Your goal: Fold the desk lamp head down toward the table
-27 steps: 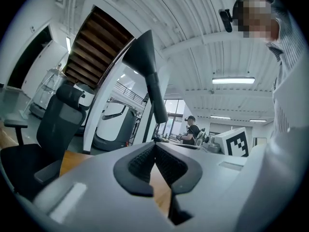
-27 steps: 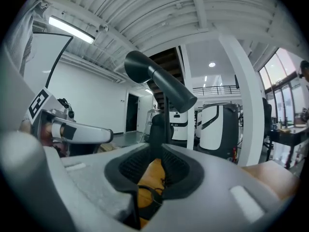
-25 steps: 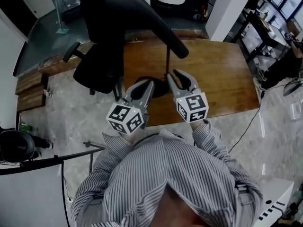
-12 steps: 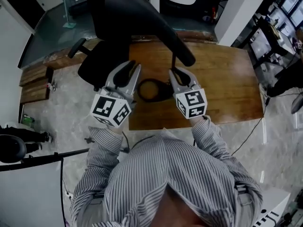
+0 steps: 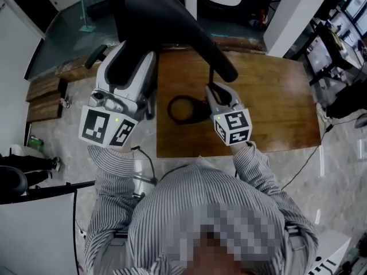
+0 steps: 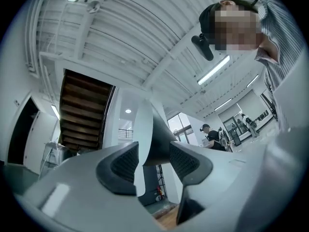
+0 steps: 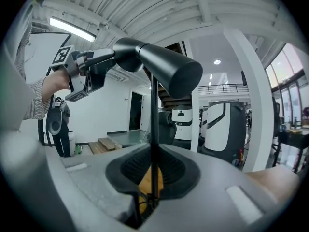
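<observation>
Change: L gripper (image 5: pixel 137 59) has come up from bench (image 5: pixel 269 102) level to the back end of the lamp head (image 5: pixel 172 16), approx 10 o'clock from the base (image 5: pixel 186 109). Its fingers have just been opening and are now wide apart w/ the head's narrow end between them; can't confirm any bite yet. R gripper (image 5: pixel 221 90) hasn't moved, fingers clamped on the pole (image 7: pixel 153 120) at 3 o'clock of the base. Head is still high above the bench, not folded. My read: pole is braced, so next is close L on the head and swing it down.
</observation>
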Available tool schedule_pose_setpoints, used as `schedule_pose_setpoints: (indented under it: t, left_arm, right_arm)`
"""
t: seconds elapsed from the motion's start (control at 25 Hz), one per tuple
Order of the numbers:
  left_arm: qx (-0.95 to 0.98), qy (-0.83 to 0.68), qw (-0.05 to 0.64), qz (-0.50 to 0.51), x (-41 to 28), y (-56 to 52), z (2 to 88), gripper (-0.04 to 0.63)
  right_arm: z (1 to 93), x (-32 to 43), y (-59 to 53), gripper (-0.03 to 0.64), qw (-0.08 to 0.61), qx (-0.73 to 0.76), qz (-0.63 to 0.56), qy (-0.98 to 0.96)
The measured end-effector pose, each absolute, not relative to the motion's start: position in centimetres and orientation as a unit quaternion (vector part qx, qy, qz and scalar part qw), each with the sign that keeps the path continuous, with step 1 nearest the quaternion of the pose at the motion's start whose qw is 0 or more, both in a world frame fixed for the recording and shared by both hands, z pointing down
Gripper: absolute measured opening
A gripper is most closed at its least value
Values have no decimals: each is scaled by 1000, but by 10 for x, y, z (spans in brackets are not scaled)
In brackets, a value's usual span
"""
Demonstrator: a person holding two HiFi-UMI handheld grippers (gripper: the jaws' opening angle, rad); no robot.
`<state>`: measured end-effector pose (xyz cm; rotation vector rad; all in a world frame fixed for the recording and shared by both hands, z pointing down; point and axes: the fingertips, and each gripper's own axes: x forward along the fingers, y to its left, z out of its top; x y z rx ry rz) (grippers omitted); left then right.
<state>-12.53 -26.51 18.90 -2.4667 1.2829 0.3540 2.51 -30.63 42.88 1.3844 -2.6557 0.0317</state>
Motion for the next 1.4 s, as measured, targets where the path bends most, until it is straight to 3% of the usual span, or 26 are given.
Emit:
schedule_pose_setpoints:
  t: [0.16, 0.32, 0.72, 1.4]
  left_arm:
    - [-866, 442, 190, 133, -121, -267, 173, 196]
    - [-878, 415, 189, 145, -114, -265, 171, 126]
    - [-889, 393, 183, 150, -115, -265, 174, 110]
    - [-887, 408, 85, 200, -135, -256, 244, 86]
  right_arm:
    - [429, 26, -307, 41, 72, 459, 12, -885]
    - [430, 26, -306, 41, 71, 459, 11, -886]
    - [431, 27, -307, 41, 68, 463, 19, -883]
    - [430, 29, -303, 41, 65, 467, 21, -881]
